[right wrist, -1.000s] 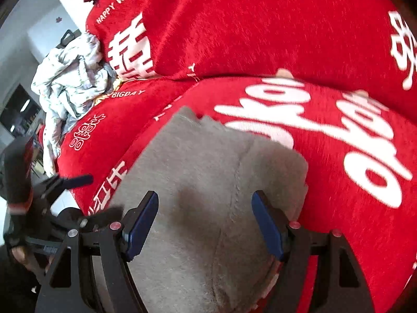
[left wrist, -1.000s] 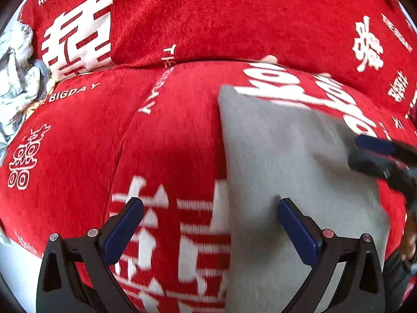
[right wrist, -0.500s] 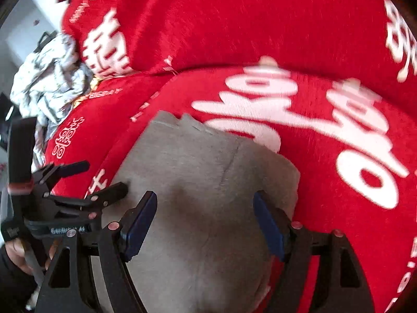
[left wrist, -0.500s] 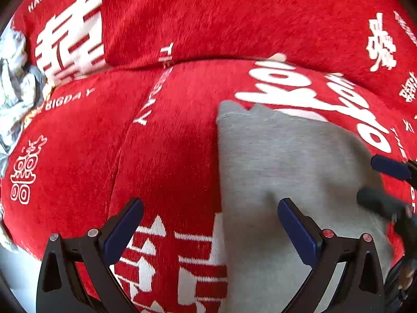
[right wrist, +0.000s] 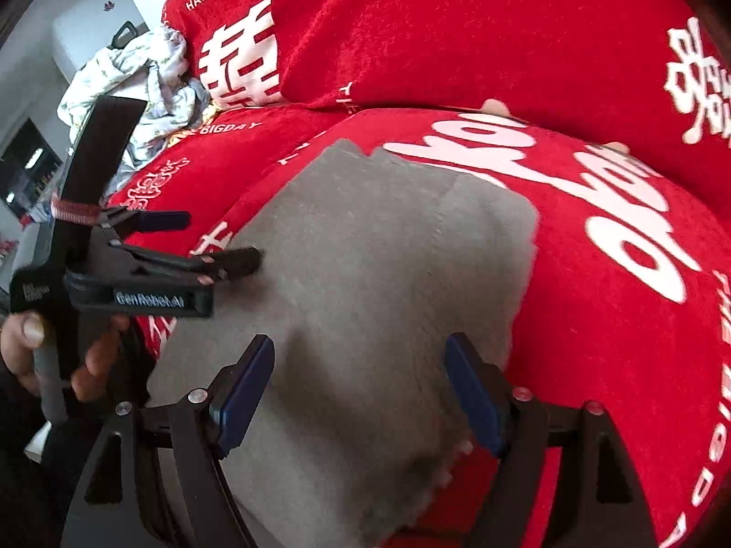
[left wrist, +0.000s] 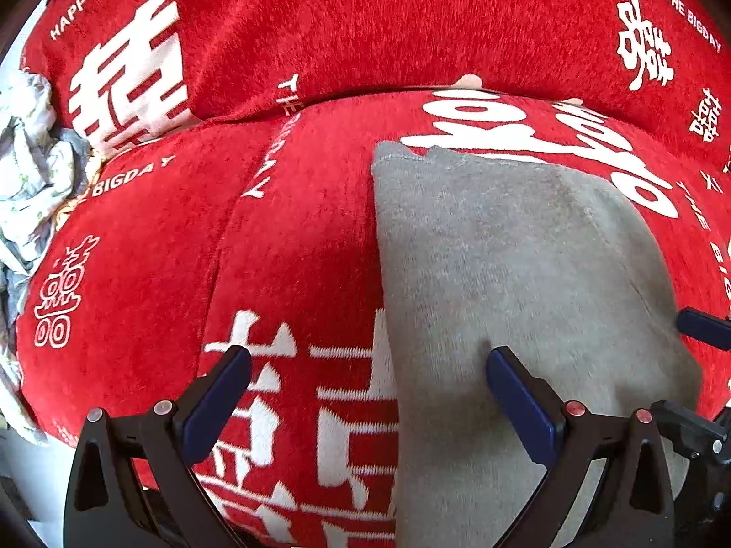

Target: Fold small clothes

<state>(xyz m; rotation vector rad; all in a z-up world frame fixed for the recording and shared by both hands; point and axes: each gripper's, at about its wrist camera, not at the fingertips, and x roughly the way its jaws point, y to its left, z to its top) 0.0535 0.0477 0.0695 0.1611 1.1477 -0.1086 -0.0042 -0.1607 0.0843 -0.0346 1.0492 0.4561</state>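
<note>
One grey garment [left wrist: 511, 283] lies flat on the seat of a sofa under a red cover [left wrist: 283, 237] with white lettering; one crumpled pale cloth heap [left wrist: 32, 169] sits at the far left end. Two grippers work here. The garment's long axis runs from the seat's front edge toward the backrest, its notched end pointing at the backrest. The left gripper [left wrist: 365, 379] hovers with jaws spread wide, holding nothing, one finger over the cover and one over the garment's left part. The right gripper [right wrist: 361, 365] is also wide open and empty above the garment. Compared with a second ago, the right gripper has slid toward the garment's near right corner, and the left one now sits closer beside it.
</note>
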